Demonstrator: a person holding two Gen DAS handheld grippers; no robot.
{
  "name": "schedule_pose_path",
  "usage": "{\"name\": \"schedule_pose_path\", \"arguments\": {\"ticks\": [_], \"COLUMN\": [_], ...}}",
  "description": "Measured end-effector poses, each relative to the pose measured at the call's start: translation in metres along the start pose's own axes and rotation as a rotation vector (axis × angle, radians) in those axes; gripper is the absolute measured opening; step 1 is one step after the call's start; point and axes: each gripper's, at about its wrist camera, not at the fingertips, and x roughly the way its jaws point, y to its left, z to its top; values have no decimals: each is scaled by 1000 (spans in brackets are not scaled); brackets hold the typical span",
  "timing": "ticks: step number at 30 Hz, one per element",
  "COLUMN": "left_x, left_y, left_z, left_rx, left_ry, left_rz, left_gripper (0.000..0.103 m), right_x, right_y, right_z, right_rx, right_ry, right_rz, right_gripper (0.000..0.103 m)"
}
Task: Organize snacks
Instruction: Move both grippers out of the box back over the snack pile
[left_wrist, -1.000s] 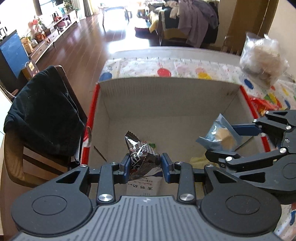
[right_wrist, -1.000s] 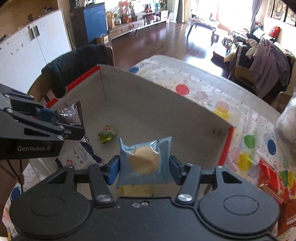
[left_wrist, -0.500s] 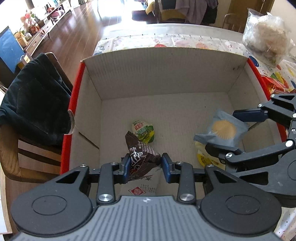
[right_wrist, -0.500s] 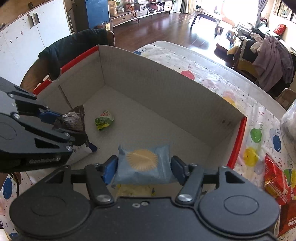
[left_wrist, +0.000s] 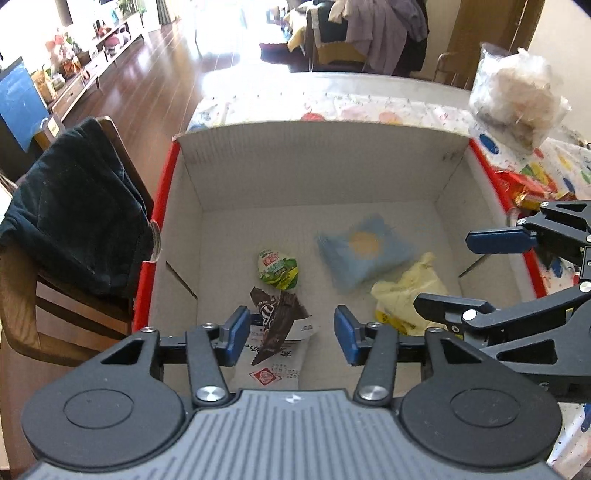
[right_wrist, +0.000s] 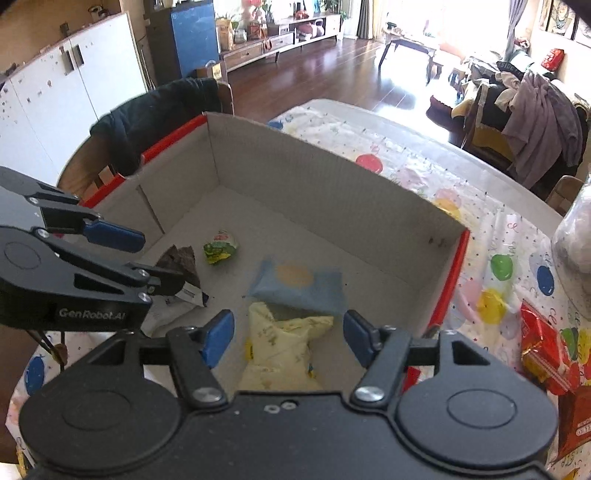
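An open cardboard box (left_wrist: 317, 162) (right_wrist: 332, 184) with red edges stands on the table. Inside lie a blue cake packet (left_wrist: 364, 251) (right_wrist: 299, 284), a brown chocolate packet (left_wrist: 277, 321) (right_wrist: 181, 264), a green snack (left_wrist: 277, 269) (right_wrist: 220, 248), a yellow packet (left_wrist: 406, 291) (right_wrist: 284, 343) and a white packet (left_wrist: 273, 369). My left gripper (left_wrist: 291, 332) (right_wrist: 144, 258) is open above the brown packet. My right gripper (right_wrist: 288, 341) (left_wrist: 476, 273) is open above the yellow packet, with the blue packet just beyond it.
Red snack packs (right_wrist: 546, 354) (left_wrist: 524, 184) lie on the dotted tablecloth right of the box. A clear bag of pastries (left_wrist: 517, 92) stands at the far right. A chair with a dark jacket (left_wrist: 77, 218) stands left of the box.
Both grippers opened. The brown packet dropped from the left one and the blue packet from the right one; both now lie on the box floor.
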Motion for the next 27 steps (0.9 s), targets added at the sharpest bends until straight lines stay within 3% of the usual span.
{"name": "schedule_pose_path", "arguments": {"ticks": [11, 14, 27], "left_x": [-47, -59, -92], "left_y": [-24, -33, -84], "left_z": [-7, -8, -13], "left_rx": [24, 26, 39], "left_ry": [-127, -164, -265], "left_rz": [-48, -63, -122], "left_gripper": [63, 69, 79], "right_x": [-60, -77, -137], "right_y": [-11, -17, -60], "right_z": [-14, -21, -67], "right_rx": [67, 95, 220], "right_ry": [-116, -147, -249], "right_rz": [45, 55, 52], "right_gripper": [72, 78, 91]}}
